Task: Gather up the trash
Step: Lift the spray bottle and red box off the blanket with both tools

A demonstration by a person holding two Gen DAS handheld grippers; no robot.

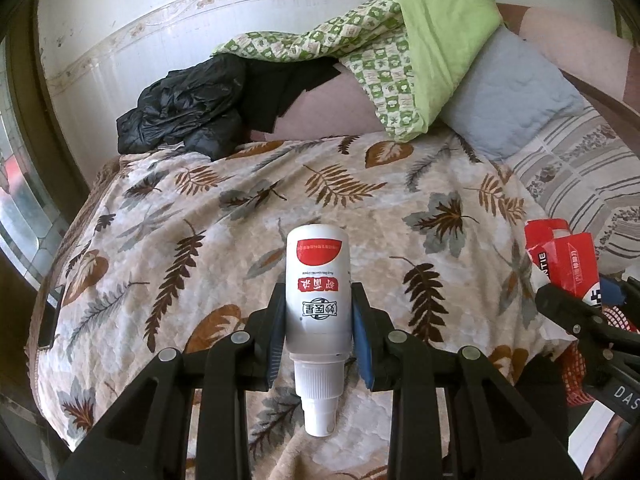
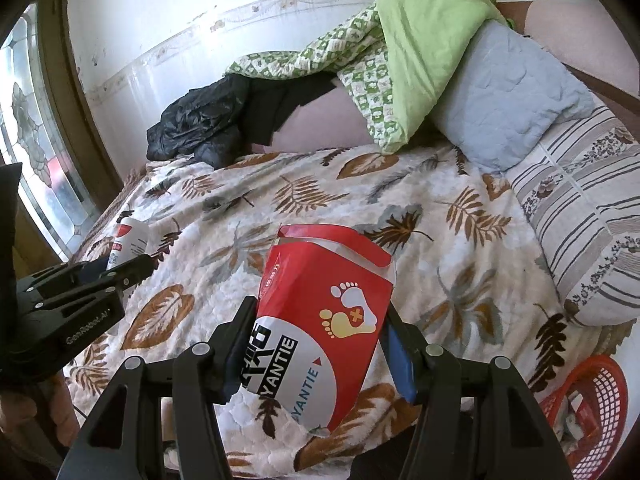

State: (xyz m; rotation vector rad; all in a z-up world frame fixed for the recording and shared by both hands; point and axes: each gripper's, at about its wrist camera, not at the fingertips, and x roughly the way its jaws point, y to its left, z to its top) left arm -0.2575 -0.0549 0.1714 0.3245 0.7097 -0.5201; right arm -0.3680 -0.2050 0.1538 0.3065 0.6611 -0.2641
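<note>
Trash: right tool (image 2: pixel 320 344) pinches red "YANTIE" box (image 2: pixel 324 320); left tool (image 1: pixel 318 320) pinches white spray bottle (image 1: pixel 318 300).

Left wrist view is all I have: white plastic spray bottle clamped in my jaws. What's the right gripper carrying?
Observer: The right gripper is shut on a torn red cardboard box with a footprint logo.
Operator: Any bin nearby?
Observer: Yes, a red plastic mesh basket sits low beside the bed, right of the box in the right wrist view.
Operator: Is it empty?
Observer: No, some red and white packaging already lies inside.
</note>
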